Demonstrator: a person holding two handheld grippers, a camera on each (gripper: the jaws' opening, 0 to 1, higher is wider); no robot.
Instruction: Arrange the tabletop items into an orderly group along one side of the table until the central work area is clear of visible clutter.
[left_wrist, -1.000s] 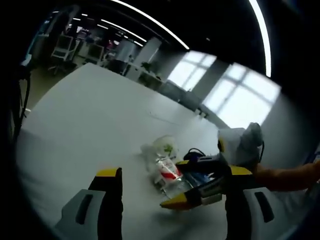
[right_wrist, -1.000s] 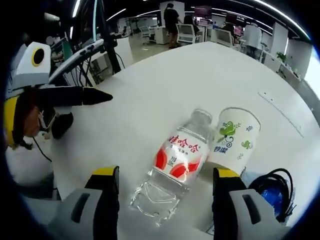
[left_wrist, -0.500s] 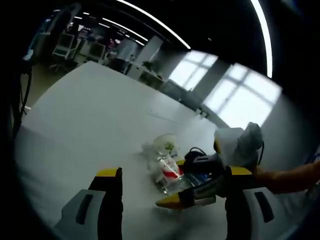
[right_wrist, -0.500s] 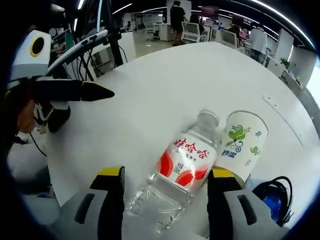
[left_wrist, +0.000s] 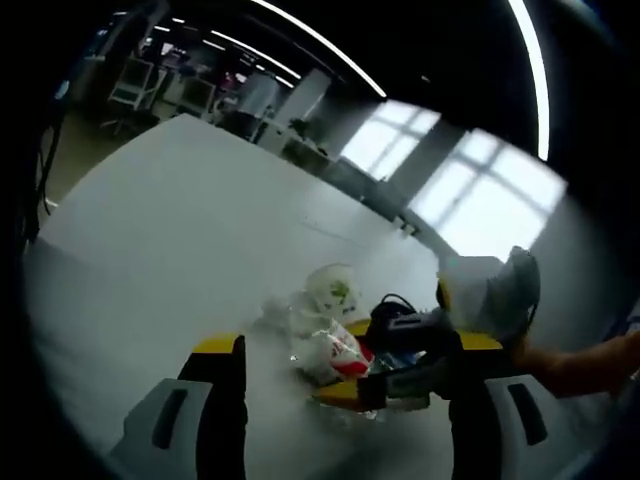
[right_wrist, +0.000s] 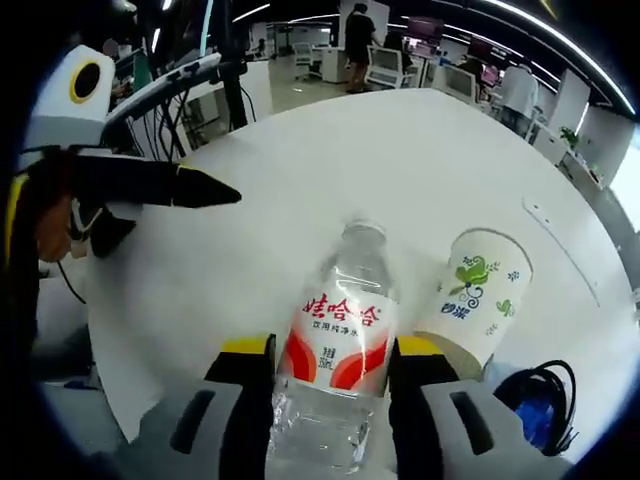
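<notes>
White worktop (right_wrist: 330, 160) spread ahead. I had the right gripper (right_wrist: 333, 365) pinching the lying bottle (right_wrist: 338, 330) to move it aside; cup (right_wrist: 476, 296) beside it. Left gripper (left_wrist: 338, 370) stayed spread, idle.

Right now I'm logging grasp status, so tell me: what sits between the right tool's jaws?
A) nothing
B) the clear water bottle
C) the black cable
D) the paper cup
B: in the right gripper view the right tool has both jaws pressed against the sides of the water bottle, while the paper cup stands beside it, outside the jaws.
</notes>
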